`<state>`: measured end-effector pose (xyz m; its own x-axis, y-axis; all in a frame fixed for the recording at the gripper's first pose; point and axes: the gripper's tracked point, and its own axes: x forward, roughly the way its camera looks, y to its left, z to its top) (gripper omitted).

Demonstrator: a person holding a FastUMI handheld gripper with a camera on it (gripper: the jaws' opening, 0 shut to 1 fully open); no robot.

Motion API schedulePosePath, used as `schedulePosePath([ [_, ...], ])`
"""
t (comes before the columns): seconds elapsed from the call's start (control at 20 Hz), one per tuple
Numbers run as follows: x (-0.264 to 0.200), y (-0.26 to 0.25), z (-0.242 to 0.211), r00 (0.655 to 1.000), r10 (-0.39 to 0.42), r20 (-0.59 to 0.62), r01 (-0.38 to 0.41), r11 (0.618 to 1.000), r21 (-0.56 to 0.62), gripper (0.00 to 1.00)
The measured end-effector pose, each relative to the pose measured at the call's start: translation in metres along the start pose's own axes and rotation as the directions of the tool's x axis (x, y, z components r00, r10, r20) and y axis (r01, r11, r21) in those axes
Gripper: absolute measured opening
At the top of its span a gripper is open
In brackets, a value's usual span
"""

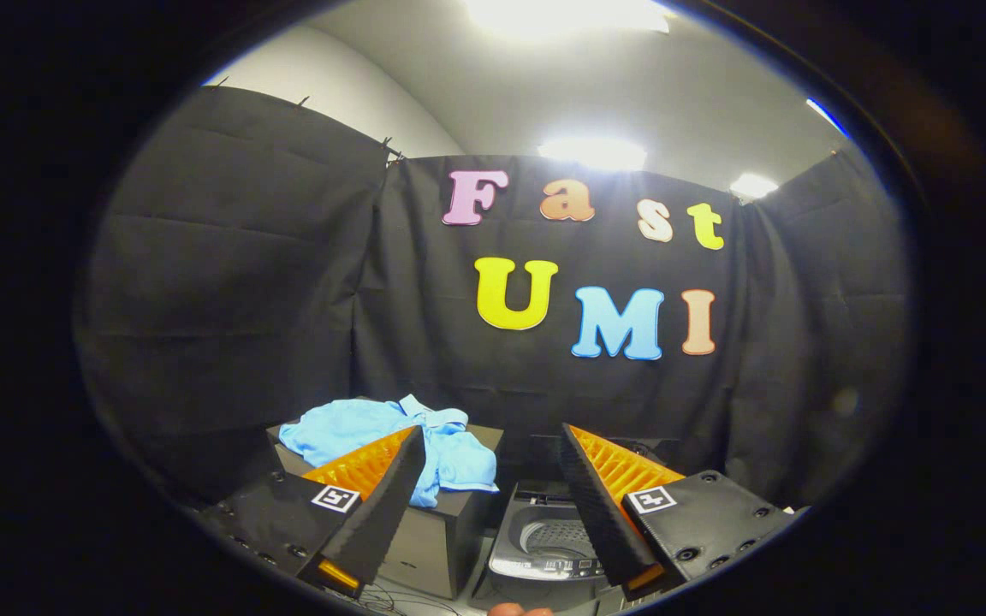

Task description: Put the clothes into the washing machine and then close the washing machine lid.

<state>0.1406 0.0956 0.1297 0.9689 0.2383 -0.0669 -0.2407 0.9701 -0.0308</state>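
A light blue garment lies crumpled on top of a dark box, just beyond my left finger. To the right of the box stands a small grey washing machine with its lid up and the drum showing. It sits low between my two fingers. My gripper is open, fingers wide apart, with nothing between them, held above and short of both the garment and the machine.
Black cloth walls close the booth behind and to both sides. Cables lie on the floor in front of the box. A fingertip of the person's hand shows at the bottom.
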Motion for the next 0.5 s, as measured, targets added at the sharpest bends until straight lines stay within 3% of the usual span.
schedulePosePath([
  [0.25,0.059,0.035,0.002,0.991,0.134,-0.016,-0.133,0.990,0.035,0.97],
  [0.5,0.113,0.068,-0.012,0.972,0.216,-0.088,-0.213,0.976,0.034,0.98],
])
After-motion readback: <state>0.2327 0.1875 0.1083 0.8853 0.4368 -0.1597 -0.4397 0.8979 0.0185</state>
